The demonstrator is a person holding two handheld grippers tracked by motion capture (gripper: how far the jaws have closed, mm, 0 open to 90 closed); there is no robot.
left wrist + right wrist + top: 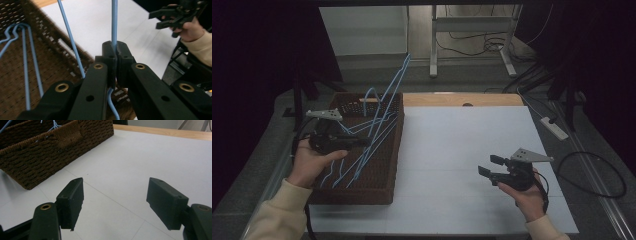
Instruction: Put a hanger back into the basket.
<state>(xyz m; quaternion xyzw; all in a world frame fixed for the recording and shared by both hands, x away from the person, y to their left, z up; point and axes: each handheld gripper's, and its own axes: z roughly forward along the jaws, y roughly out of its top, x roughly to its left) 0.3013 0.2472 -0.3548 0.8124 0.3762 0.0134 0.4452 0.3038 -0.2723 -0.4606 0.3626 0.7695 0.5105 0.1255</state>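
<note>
Blue wire hanger [388,92] stood tilted up out of the brown wicker basket [384,192] at the left of the white surface [452,150], its wire pinched between the fingers [108,53] of the left gripper [357,143], which were clamped together on it. More blue hangers [362,165] lay inside the basket. Well apart, at the right, the right gripper [491,166] hovered over the bare surface, its fingers [71,200] spread wide with nothing between them.

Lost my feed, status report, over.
Left tool shut on blue hanger, lifting from basket. Right tool open, empty. Other hangers tangled alongside.
</note>
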